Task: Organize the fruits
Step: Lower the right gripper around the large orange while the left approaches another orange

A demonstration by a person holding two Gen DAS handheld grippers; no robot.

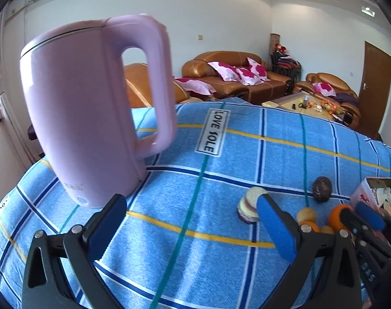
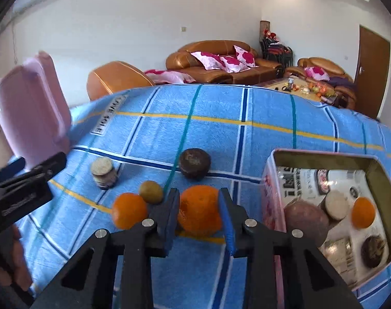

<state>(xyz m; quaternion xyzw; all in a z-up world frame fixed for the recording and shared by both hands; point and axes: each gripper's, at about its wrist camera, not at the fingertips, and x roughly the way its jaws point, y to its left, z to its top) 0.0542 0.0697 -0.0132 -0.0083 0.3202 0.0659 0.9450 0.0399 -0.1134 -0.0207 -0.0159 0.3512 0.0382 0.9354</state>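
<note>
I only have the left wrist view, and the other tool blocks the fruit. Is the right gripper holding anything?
Observer: Yes, the right gripper is shut on a large orange resting on the cloth.
Operator: What's in the tin?
Observer: The tin holds a small orange, a pale disc, a purplish fruit and a dark brown fruit.
Operator: Anything crowding the grasp?
Observer: A second orange sits just left of the gripper, outside its jaws.

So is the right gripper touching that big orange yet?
Touching. The right wrist view shows the right gripper with both blue pads pressed against the big orange, no gap either side.
</note>
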